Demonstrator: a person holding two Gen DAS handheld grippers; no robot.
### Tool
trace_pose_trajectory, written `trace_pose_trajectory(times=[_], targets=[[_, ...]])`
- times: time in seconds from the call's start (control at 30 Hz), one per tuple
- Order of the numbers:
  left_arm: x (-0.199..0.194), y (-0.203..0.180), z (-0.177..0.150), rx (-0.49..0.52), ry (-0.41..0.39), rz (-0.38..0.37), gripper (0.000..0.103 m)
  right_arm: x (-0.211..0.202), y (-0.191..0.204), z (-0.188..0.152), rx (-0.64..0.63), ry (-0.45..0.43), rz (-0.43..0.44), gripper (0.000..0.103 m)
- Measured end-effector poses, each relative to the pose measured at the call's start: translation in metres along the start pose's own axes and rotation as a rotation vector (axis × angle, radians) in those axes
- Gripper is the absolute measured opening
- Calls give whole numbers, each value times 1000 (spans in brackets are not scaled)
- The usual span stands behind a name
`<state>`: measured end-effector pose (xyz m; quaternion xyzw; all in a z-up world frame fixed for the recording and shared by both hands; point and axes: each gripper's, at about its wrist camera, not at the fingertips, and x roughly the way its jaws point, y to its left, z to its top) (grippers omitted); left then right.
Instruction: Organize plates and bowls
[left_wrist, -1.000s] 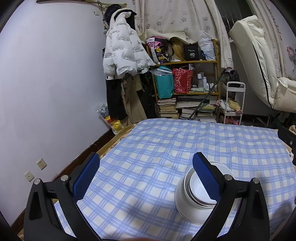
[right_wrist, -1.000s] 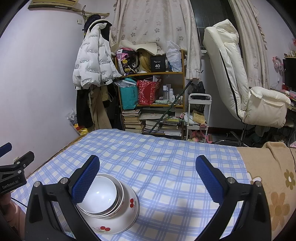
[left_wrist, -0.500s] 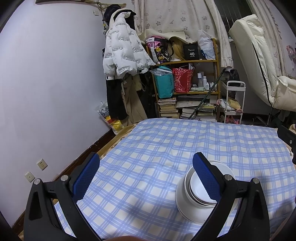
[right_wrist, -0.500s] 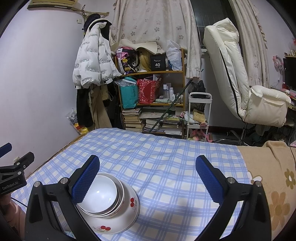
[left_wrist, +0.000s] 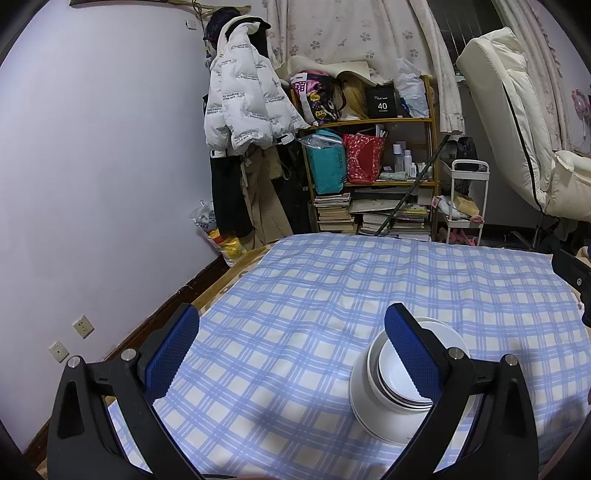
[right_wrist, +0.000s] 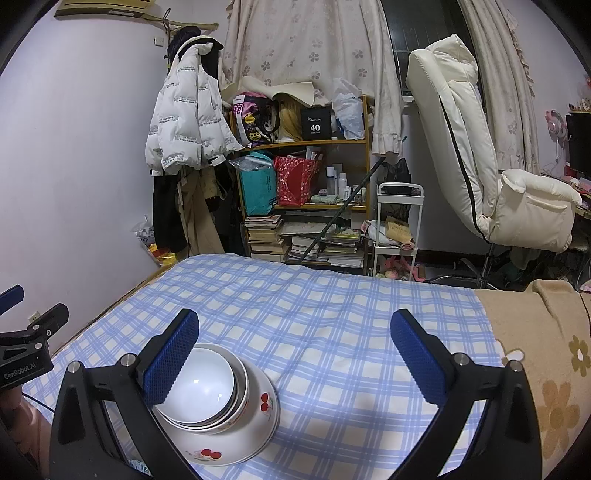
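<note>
A pale lilac wall (left_wrist: 92, 166) runs down the left, two sockets (left_wrist: 70, 338) set low above a dark skirting board. A white puffer jacket (right_wrist: 188, 122) hangs by the corner over darker coats. Beside it a wooden shelf unit (right_wrist: 303, 177) is crammed with bags, bottles and stacked books. Flowered curtains (right_wrist: 306, 44) hang behind it, with a dark window to their right. A cream recliner (right_wrist: 480, 166) stands at the right, a small white trolley (right_wrist: 399, 221) between it and the shelves. In front lies a blue checked cloth (right_wrist: 332, 314).
</note>
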<state>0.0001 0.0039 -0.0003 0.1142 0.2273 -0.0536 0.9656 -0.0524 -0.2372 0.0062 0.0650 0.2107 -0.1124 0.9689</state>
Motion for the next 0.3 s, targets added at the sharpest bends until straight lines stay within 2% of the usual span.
trace_pose_trajectory(times=[0.3], targets=[[0, 0, 0, -1, 1, 0, 99, 0, 0, 1, 1, 1, 1, 103]])
